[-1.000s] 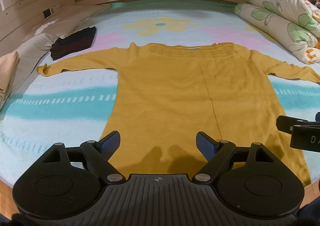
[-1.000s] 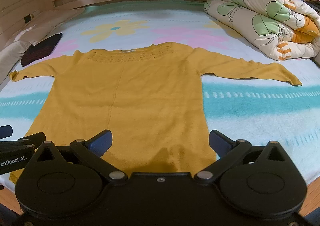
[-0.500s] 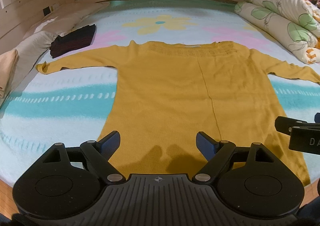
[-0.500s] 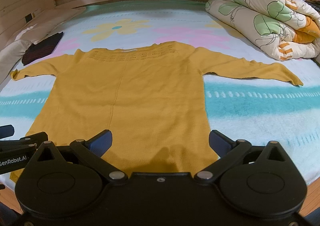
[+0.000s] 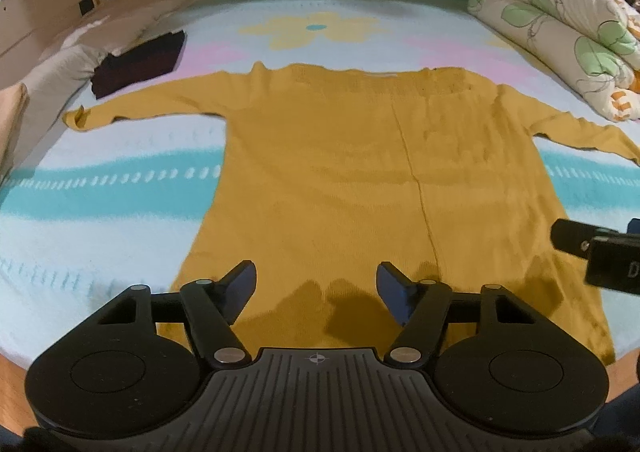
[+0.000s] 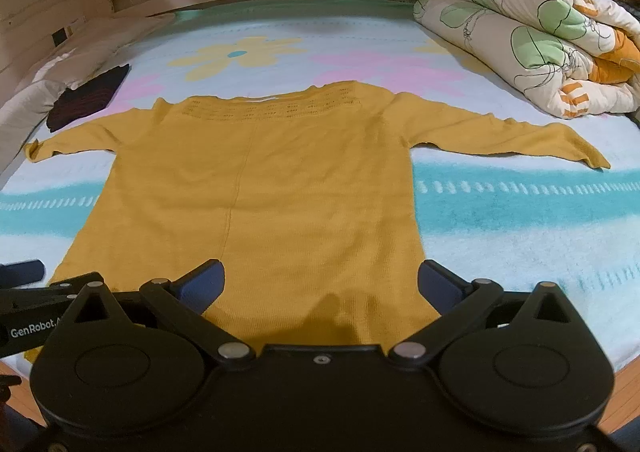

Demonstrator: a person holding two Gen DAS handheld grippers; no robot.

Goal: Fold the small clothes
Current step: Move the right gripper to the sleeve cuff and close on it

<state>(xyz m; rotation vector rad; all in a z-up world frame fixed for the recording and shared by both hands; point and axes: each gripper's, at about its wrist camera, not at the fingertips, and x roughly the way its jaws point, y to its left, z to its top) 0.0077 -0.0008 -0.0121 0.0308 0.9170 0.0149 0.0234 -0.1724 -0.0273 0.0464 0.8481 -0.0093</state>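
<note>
Bedding in pale blue with teal bands and big printed flowers covers the bed [image 6: 520, 212], and the yellow sweater [image 6: 260, 192] lies flat across the middle of it, front up, both sleeves stretched out sideways and the hem at the near edge of the mattress. Beyond the sweater's left sleeve sits a folded dark garment [image 5: 140, 62]; beyond its right sleeve a rolled floral quilt [image 6: 532, 40] is heaped. Both tools hover just over the hem with nothing in them: the left gripper [image 5: 316, 284] has its jaws spread above the hem's left half, the right gripper [image 6: 320, 284] spread wider above the right half. I'd worry about the pinch here: the knit looks thin and limp, so a shallow bite could take only the top layer and pull the front away from the back, and uneven lifting would skew the fold. The hem also lies right at the mattress edge, so a loose drag might slide it off
</note>
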